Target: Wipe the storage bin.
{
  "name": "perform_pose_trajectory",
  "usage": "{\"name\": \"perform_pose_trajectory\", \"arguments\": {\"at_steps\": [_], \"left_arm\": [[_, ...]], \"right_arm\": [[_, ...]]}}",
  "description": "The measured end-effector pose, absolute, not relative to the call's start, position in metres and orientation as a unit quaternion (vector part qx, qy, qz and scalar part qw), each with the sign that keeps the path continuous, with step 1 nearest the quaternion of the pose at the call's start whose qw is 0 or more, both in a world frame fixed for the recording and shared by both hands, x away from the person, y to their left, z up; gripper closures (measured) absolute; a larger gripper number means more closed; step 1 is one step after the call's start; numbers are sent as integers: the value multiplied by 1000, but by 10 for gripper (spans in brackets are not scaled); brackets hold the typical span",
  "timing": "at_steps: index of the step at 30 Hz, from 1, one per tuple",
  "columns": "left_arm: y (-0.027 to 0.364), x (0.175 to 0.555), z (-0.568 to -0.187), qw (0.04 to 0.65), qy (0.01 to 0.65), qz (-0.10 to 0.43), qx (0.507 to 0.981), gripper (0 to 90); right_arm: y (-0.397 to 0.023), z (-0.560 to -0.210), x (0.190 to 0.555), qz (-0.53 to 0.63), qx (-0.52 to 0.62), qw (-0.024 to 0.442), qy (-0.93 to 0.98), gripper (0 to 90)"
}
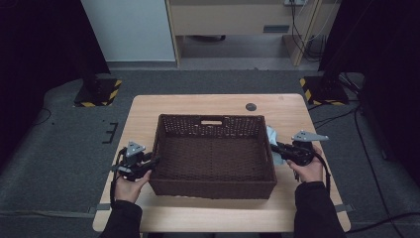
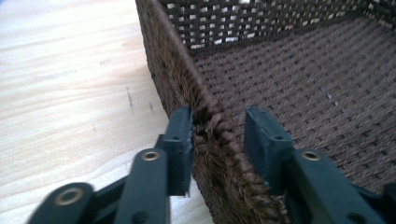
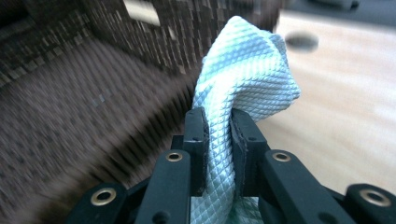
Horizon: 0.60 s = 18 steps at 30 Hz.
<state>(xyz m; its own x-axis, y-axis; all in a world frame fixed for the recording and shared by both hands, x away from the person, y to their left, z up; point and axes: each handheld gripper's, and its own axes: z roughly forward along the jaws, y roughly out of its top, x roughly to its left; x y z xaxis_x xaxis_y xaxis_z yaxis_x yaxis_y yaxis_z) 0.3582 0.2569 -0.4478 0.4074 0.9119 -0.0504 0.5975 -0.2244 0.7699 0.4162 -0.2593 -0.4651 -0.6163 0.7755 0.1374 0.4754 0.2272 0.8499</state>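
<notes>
A dark brown woven wicker basket (image 1: 213,153) sits mid-frame on the pale wooden counter (image 1: 218,104), nothing inside it yet. The left tongs (image 2: 218,130) straddle its left rim, parted, one pad touching. The right tongs (image 3: 218,128) pinch a pale blue textured cloth (image 3: 243,79) at the basket's right rim, not yet dropped in.

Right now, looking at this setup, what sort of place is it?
Probably a lab or workshop recording bay: a small wooden table on grey carpet, hazard-striped stand bases, loose cables and dark curtains at both sides.

black sleeves; each black claw (image 1: 154,161) has brass rivets and a grey plate.
</notes>
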Motion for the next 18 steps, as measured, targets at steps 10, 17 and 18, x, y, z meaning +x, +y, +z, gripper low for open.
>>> {"name": "perform_pose_trajectory", "arguments": {"at_steps": [10, 17, 18], "left_arm": [[256, 357, -449, 374, 515, 215, 741, 683], [254, 362, -449, 372, 518, 219, 738, 690], [254, 363, -449, 374, 519, 218, 737, 690]], "right_arm": [[-245, -512, 425, 367, 430, 116, 817, 783], [-266, -459, 409, 478, 406, 166, 761, 784], [-268, -453, 406, 493, 398, 170, 755, 784]]}}
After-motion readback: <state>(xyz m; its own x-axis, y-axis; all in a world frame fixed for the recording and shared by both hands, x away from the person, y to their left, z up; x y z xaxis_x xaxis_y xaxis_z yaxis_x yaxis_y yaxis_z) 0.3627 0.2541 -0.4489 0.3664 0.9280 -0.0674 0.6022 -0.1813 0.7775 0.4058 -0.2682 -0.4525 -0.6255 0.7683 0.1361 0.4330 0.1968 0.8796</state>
